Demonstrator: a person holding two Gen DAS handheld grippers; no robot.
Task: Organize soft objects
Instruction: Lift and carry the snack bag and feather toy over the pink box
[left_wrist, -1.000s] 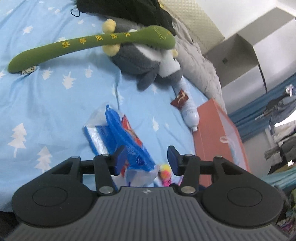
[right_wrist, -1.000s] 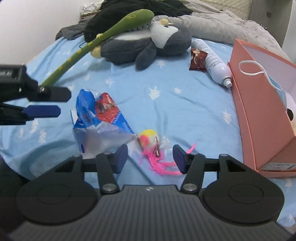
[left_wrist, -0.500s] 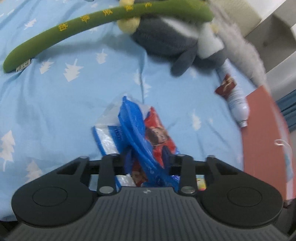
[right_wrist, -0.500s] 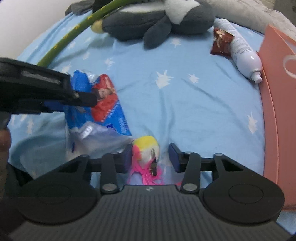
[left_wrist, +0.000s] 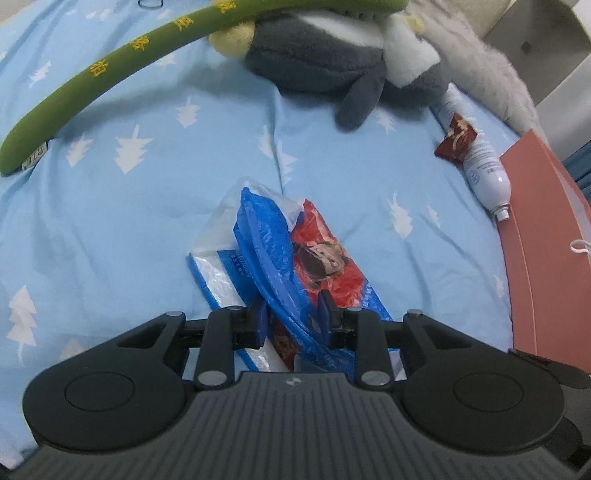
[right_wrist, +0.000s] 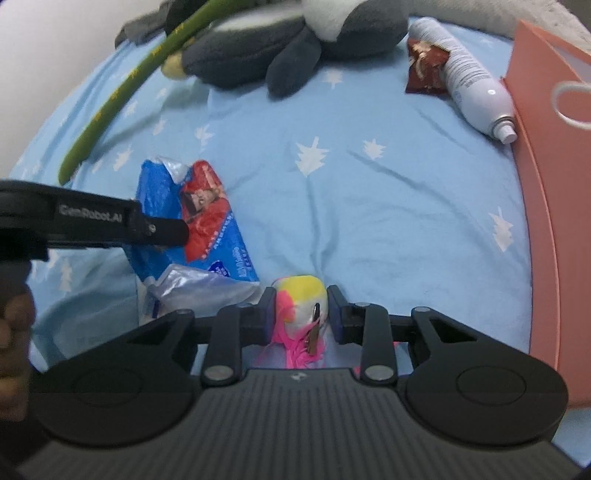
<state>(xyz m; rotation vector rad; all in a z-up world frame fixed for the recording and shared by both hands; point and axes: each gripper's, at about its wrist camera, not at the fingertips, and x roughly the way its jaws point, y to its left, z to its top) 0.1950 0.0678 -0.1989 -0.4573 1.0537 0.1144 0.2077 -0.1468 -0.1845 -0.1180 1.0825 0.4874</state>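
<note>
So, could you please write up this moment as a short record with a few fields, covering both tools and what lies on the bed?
surface: blue bedsheet with white tree print
left tool: fingers around the blue and red plastic pack, narrow gap, contact unclear
right tool: fingers either side of the yellow and pink plush toy, grip not confirmed
far side: grey and white plush with a long green plush across it
right side: white spray can beside a brown wrapper; orange paper bag at the edge

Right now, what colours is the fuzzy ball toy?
Fuzzy ball toy: yellow, white and pink, with pink streamers; clearest in the right wrist view.
</note>
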